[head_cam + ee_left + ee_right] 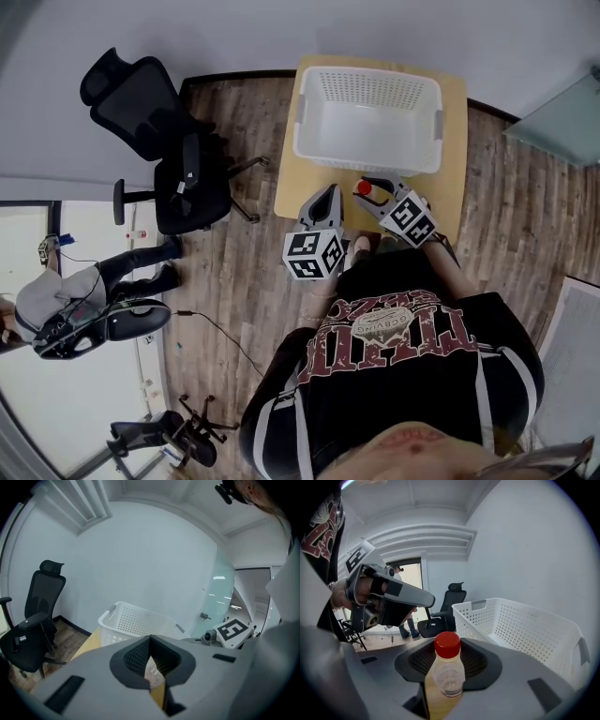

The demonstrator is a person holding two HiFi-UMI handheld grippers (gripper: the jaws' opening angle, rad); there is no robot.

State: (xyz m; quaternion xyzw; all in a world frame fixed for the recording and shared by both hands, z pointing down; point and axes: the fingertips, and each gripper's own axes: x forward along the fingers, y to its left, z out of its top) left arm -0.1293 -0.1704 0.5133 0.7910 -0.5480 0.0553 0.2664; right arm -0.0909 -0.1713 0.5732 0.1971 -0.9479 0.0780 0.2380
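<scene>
A small clear bottle [447,672] with a red cap [365,187] stands upright between the jaws of my right gripper [447,667], which is shut on it just above the wooden table [291,178]. A crinkled clear plastic thing [153,673] sits in the narrow gap of my left gripper [151,667], whose jaws are shut on it; what it is stays unclear. In the head view the left gripper [330,190] and right gripper [372,194] hover side by side over the table's near edge, just in front of the empty white perforated basket [309,112].
The basket [136,620] [525,625] fills the far half of the table. A black office chair [169,159] stands on the wood floor to the left. Another person [66,300] sits at far left. A glass panel [562,122] is to the right.
</scene>
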